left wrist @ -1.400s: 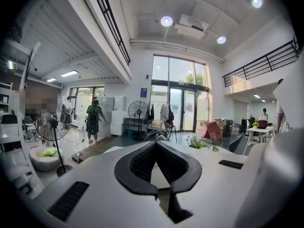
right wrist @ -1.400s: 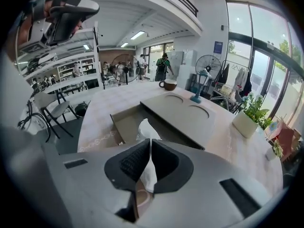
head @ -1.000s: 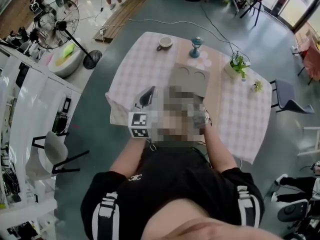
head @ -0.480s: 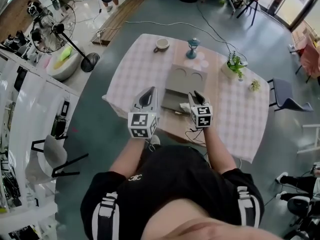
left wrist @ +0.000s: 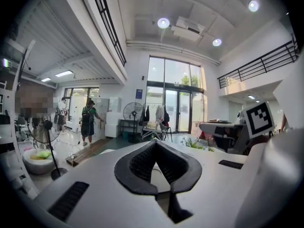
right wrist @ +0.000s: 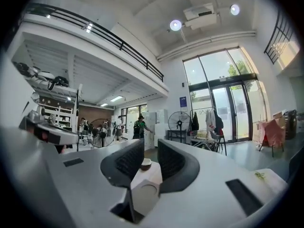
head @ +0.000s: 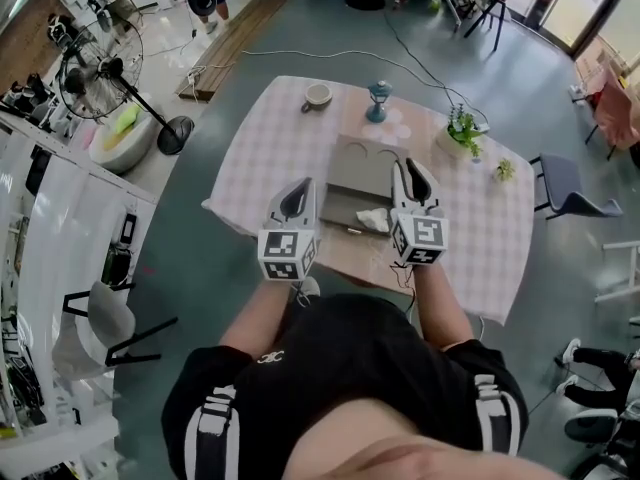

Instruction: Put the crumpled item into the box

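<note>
Jaws of left gripper (head: 298,190) clenched tip to tip, empty. Jaws of right gripper (head: 412,168) released, nothing between. The crumpled item (head: 373,220) lies at near right corner of box (head: 365,163) on counter (head: 270,138), between both grippers, nearer the right one; can't tell if inside.

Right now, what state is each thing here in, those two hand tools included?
Left gripper: jaws shut, empty.
Right gripper: jaws open, empty.
Brown cardboard box: open, lid folded back.
White crumpled item: loose at the box's near edge, ungripped.
White cup: upright.
</note>
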Demonstrator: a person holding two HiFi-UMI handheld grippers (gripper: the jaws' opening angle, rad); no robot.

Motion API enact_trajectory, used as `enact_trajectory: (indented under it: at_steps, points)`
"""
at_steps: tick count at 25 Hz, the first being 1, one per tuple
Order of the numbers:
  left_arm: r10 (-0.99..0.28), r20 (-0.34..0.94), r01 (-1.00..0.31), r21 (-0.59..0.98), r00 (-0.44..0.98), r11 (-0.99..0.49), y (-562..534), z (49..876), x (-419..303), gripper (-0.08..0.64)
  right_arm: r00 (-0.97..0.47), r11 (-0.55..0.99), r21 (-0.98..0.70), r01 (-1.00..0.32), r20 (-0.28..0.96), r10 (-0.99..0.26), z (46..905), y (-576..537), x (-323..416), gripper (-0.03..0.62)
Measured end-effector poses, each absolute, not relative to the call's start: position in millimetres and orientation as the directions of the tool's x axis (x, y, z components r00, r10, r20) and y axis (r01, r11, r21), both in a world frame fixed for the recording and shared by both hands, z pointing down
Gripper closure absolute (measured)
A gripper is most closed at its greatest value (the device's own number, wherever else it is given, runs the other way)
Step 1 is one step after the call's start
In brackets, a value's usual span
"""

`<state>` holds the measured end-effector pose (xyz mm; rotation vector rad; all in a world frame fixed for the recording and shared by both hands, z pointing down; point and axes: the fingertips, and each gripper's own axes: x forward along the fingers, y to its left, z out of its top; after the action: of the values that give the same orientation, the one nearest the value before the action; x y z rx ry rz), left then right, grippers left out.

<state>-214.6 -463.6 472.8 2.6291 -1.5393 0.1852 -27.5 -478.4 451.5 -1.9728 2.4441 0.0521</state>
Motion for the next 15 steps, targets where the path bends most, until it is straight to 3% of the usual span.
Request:
enact_trajectory:
  at_steps: [1,3,15]
  points:
    - [-0.861,0.146,-0.872,0.016,0.486,-0.490,-463.2,472.1,-214.7,0.569,-0.194,0.193,0.026,-0.981,-0.032,-0.981,443.6,-474.5,-23.8,0.510]
    - [-0.862,0.140,-0.872,0.018,0.487,-0.490,-462.8,470.6,-215.4,0.569,-0.160,0.159,0.026,-0.987,-0.049,-0.986,432.2,-467.5,-16.1,0.589]
    - [-0.859,0.117,-0.866,0.027,0.499,-0.499,-462.6,460.1,-211.1,0.569,-0.177,0.175,0.040,-0.984,-0.054,-0.983,429.2,-453.1,-13.4,0.589]
